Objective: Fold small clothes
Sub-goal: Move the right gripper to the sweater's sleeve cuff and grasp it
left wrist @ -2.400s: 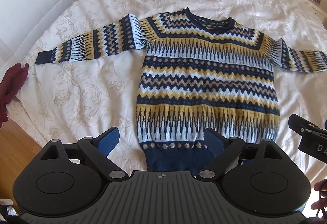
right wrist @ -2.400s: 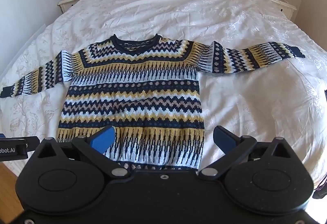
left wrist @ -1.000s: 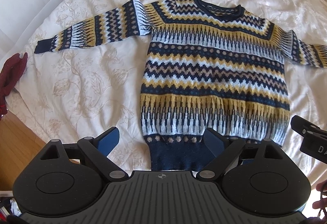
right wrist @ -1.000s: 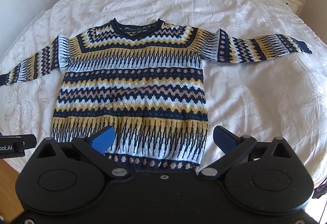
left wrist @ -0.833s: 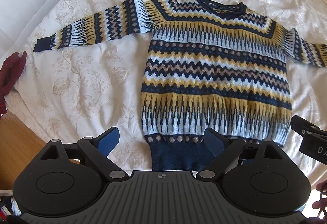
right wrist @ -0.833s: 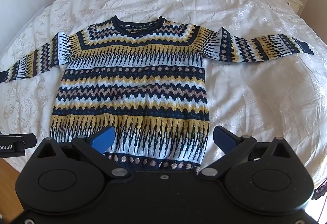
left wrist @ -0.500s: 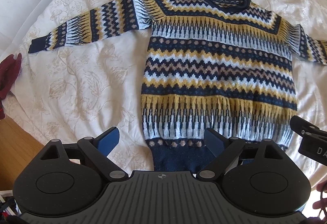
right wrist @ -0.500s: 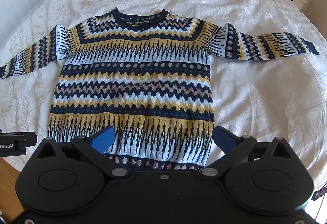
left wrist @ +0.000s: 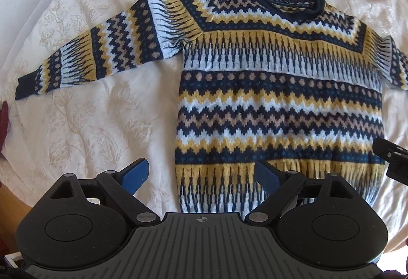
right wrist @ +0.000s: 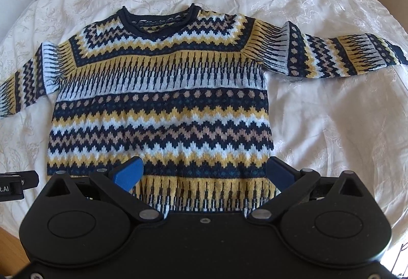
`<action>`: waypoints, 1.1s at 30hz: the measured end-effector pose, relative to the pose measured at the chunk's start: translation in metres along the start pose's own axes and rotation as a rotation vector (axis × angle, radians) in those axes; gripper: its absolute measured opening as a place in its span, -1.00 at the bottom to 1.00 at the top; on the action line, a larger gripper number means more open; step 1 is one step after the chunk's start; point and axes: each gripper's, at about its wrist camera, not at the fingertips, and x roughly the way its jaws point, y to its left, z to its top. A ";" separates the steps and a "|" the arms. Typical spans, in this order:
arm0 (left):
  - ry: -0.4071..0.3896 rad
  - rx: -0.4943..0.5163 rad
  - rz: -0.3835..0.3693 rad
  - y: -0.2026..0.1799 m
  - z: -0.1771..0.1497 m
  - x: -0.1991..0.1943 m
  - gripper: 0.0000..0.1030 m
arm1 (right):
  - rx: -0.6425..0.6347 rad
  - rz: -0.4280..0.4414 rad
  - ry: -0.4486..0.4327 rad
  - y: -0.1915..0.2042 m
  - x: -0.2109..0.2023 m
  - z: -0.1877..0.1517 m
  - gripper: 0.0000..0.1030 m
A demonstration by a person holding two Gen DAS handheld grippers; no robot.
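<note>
Sweater (left wrist: pixel 280 100): hem hidden behind both gripper bodies at 6 o'clock; one sleeve cut off at 3 o'clock, left wrist view, the other at 9 o'clock, right wrist view. Dark red item (left wrist: pixel 3 123): cropped at 9 o'clock, unidentifiable.

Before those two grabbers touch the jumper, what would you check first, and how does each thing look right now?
1. Sweater lying flat, front up, on the bedspread: ok.
2. Both sleeves spread out sideways, left sleeve and right sleeve: ok.
3. Left gripper open and holding nothing: ok.
4. Right gripper open and holding nothing: ok.
5. Nothing lying on top of the sweater: ok.
6. Bottom hem flat and reachable: cannot tell, both gripper bodies hide most of it.
</note>
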 end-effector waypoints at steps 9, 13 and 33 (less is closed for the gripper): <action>-0.026 0.106 0.004 -0.012 0.057 0.026 0.75 | 0.024 -0.072 0.002 -0.016 0.027 0.032 0.82; -0.025 0.109 0.000 -0.020 0.068 0.030 0.75 | 0.048 -0.079 0.008 -0.040 0.030 0.047 0.80; -0.003 -0.013 0.043 -0.110 0.072 0.015 0.75 | 0.160 -0.189 -0.134 -0.268 0.044 0.125 0.67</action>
